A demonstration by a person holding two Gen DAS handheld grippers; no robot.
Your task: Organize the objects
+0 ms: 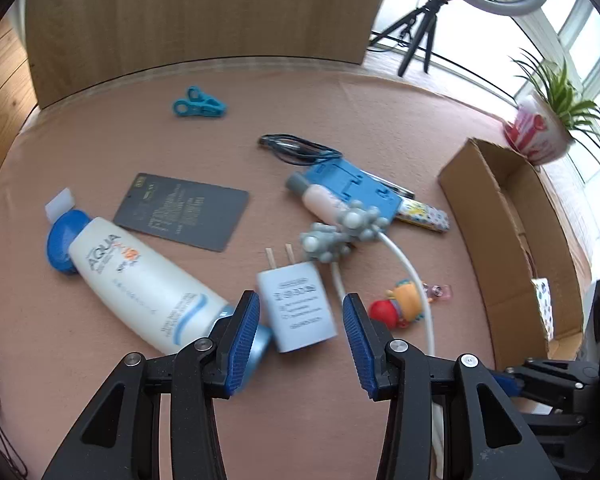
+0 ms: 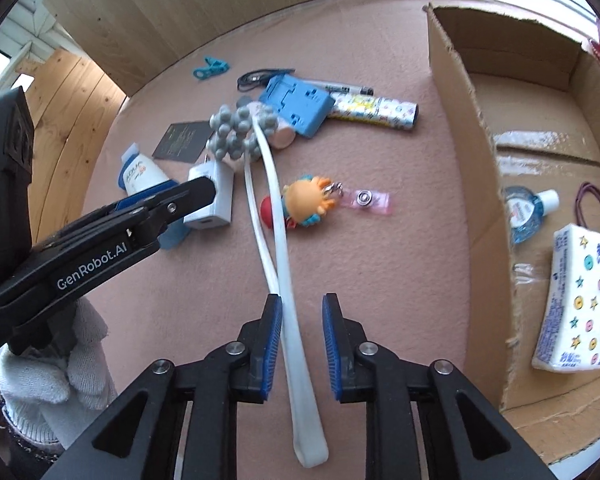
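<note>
Jaws spread, left gripper (image 1: 300,320) is straddling the white charger (image 1: 298,306); right gripper (image 2: 298,332), likewise parted, is bracketing the massager's white handle (image 2: 288,320).

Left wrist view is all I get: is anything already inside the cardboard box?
Observer: Yes. A tissue pack lies on the cardboard box floor.
Operator: Anything else in there?
Observer: A small clear sanitizer bottle and a purple rubber band, beside the pack.
Operator: And my right gripper?
Observer: The right gripper is open, straddling the white massager handle. The left gripper is open too.
</note>
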